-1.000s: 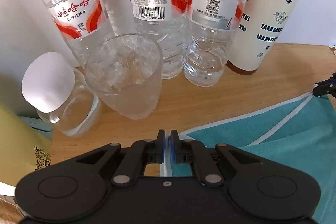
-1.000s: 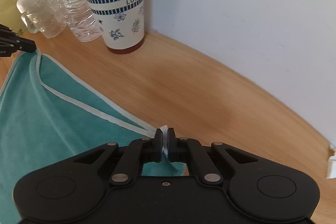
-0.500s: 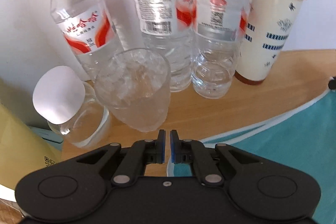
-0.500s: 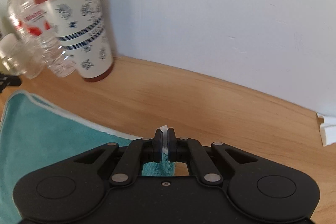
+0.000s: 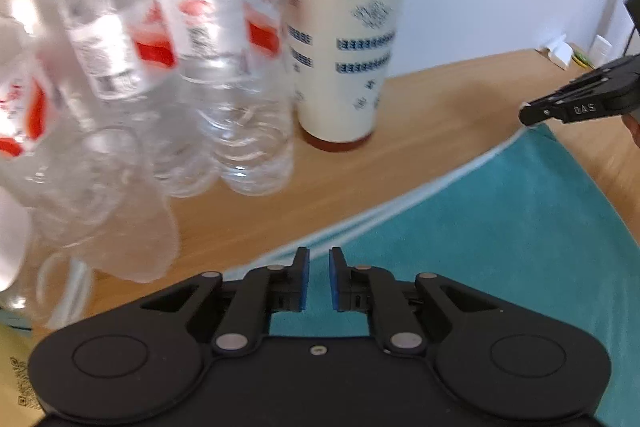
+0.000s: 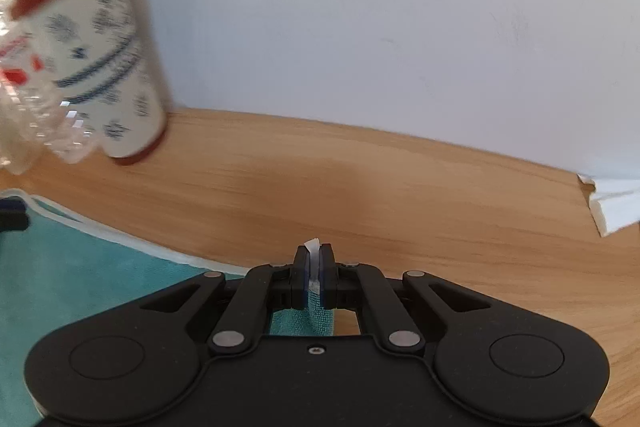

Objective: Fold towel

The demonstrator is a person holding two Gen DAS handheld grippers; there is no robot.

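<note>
The teal towel [image 5: 480, 247] lies flat on the desk [image 6: 360, 187]. The right claw [image 6: 315, 267] pinches its far corner at 12 o'clock. The left claw [image 5: 316, 277] is a little open, empty, just above the towel's edge.

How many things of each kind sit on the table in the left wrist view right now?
Clear water bottles: 3 (blurred)
Red-lidded patterned cup: 1
Drinking glass: 1
Teal towel: 1
Total: 6
The items at the far left edge are too blurred and too cut off to count.
</note>
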